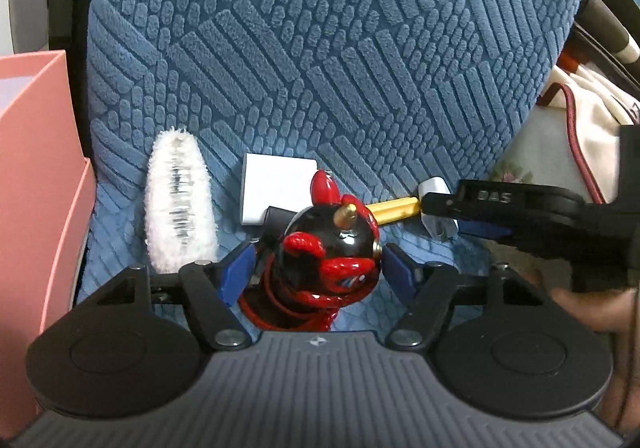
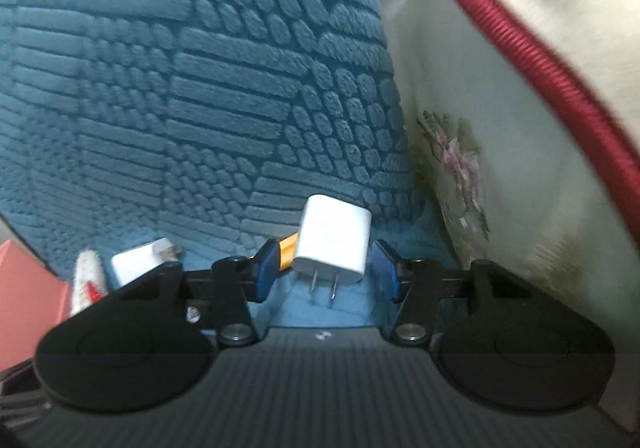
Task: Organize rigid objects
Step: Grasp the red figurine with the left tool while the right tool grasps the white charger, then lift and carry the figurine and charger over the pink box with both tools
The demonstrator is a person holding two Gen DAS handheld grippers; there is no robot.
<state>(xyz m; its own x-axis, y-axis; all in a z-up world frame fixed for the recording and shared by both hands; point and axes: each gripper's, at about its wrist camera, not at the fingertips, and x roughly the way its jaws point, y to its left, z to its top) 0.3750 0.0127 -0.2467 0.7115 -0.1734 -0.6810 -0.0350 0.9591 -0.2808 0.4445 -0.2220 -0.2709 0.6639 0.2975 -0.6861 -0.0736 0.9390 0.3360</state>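
Note:
A red and black figurine (image 1: 332,248) with a gold horn stands on the blue textured seat cushion (image 1: 320,47). It sits between the blue pads of my left gripper (image 1: 318,272), which is open, with a gap showing on the left side. A white plug charger (image 2: 332,248), prongs toward the camera, lies between the pads of my right gripper (image 2: 326,272), also open around it. A yellow stick (image 2: 288,248) lies behind the left pad. In the left wrist view, the right gripper (image 1: 440,215) reaches in from the right at the charger (image 1: 434,187).
A fluffy white oblong thing (image 1: 180,207) and a white square box (image 1: 276,187) lie left of the figurine. A pink box (image 1: 36,167) stands at the left edge. A cream bag with red cord (image 2: 520,47) and flowered cloth (image 2: 460,167) border the cushion's right.

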